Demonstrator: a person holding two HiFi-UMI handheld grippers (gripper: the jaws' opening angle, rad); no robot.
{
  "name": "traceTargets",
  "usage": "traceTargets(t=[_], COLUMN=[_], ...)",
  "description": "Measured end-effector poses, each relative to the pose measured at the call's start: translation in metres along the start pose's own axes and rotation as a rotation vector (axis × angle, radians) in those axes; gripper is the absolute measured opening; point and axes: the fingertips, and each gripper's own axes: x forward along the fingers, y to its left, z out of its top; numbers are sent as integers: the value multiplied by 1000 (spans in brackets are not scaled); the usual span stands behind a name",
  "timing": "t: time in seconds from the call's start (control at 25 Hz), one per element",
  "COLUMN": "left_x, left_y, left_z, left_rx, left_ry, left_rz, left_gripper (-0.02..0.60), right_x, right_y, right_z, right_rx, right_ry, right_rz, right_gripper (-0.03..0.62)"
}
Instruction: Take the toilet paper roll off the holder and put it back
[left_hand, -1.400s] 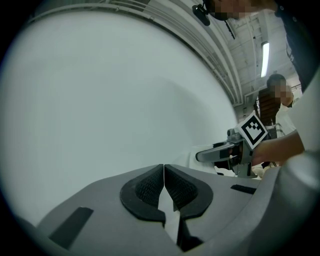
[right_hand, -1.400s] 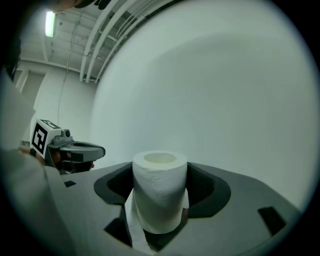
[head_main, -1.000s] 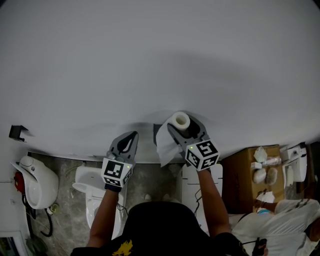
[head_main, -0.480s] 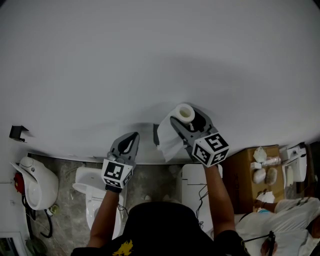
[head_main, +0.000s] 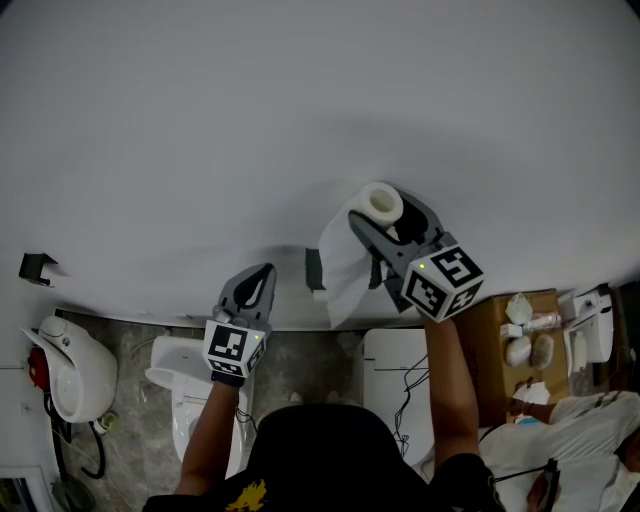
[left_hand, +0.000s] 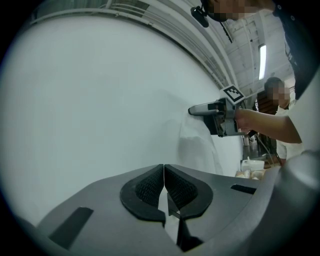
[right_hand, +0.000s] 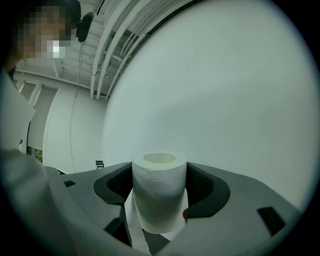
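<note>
Two grippers: right one busy with the task's thing, left one idle
Right gripper (head_main: 388, 218): jaws set wide and pinching the toilet paper roll (head_main: 380, 203) across its soft sides, one pad on each flank
Toilet paper roll: off the holder (head_main: 314, 268), raised in front of the wall (head_main: 300, 120), up and to the right of the holder and apart from it, core hole pointing away from the hand
Reason for that grip: judged to leave both core ends free, so the hole can be slid back over the holder
Loose tail (head_main: 345, 275): hanging from the roll below the jaws, its left edge just beside the holder in the head view
Holder: small dark bracket on the wall, between the two grippers, bare; shape of its arm too small to tell
Left gripper (head_main: 264, 272): pads pressed flat together on nothing, tips near the wall, low and left of the holder
Reason for that spot: likely parked clear of the roll's path, yet close enough to steady the tail
Stage: removal done, return not yet begun
Next move: lowering and lining the core up with the holder
Risk: tail snagging between core and bracket
</note>
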Motion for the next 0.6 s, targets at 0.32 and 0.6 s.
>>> traceTargets(t=[0.32,0.6], left_x=[2,-2], left_y=[-3,-4], left_z=[3,3], left_rx=[3,-12], left_ry=[11,-1], left_rz=[-7,-10], left_gripper=[18,18], right_x=[1,0], right_y=[-6,2], right_z=[29,51], right_rx=[27,-30], right_ry=[-16,-11], right_rz=[38,55], right_gripper=[293,293])
